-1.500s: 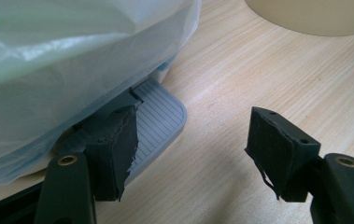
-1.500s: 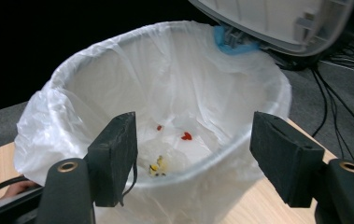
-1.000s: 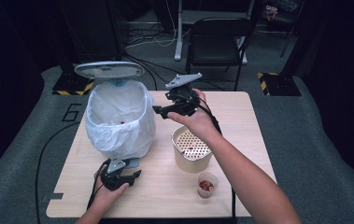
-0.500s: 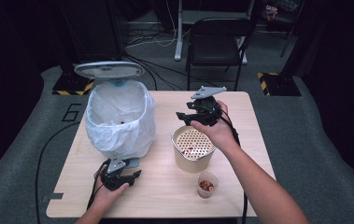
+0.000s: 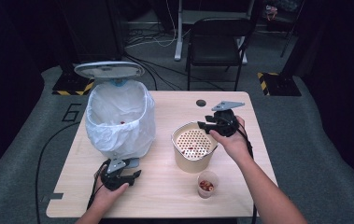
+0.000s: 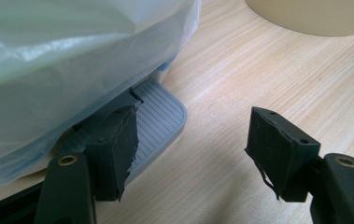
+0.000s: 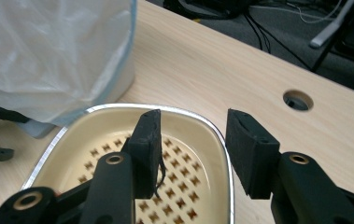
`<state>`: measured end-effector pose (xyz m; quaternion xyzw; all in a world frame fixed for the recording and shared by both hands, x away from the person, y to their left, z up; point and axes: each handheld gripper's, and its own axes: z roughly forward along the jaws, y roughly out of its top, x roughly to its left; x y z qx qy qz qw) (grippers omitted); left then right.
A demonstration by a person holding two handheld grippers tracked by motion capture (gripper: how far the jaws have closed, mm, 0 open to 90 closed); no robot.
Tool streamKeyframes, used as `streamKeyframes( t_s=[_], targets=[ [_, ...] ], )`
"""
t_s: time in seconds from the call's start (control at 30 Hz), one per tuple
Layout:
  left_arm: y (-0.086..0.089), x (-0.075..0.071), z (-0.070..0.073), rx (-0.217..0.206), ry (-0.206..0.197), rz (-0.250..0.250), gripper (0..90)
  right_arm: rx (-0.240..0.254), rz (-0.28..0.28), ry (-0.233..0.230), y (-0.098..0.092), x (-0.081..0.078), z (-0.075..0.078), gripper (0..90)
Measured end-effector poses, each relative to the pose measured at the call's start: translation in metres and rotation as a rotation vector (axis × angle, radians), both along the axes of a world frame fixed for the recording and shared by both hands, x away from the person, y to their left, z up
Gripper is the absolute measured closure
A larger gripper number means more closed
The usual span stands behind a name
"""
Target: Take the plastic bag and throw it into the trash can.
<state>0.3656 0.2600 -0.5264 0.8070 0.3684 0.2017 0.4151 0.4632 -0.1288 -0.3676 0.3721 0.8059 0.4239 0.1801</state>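
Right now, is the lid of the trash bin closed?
No, in the high view the lid stands raised behind the bag-lined trash bin, and the bin's mouth is open.

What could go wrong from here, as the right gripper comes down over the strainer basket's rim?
The right gripper has been closing with the beige strainer basket's rim between its jaws; gripping one edge could tip it. The small cup of red bits stands near and might get knocked. The left gripper rests on the bin pedal; slipping would drop the lid.
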Motion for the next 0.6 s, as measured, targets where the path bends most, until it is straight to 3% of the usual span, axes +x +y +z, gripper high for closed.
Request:
streamKeyframes(
  t_s=[0.13, 0.3, 0.6],
  targets=[
    [0.0, 0.0, 0.0, 0.003, 0.003, -0.001, 33.5, -0.002, -0.04, 0.012, -0.013, 0.0, -0.016, 54.1],
    [0.0, 0.0, 0.0, 0.003, 0.002, -0.001, 33.5, -0.006, -0.064, 0.02, -0.02, -0.001, -0.024, 53.4],
    [0.0, 0.0, 0.0, 0.002, 0.001, 0.002, 33.6, -0.002, -0.08, 0.055, -0.028, 0.0, -0.043, 56.7]
  ],
)
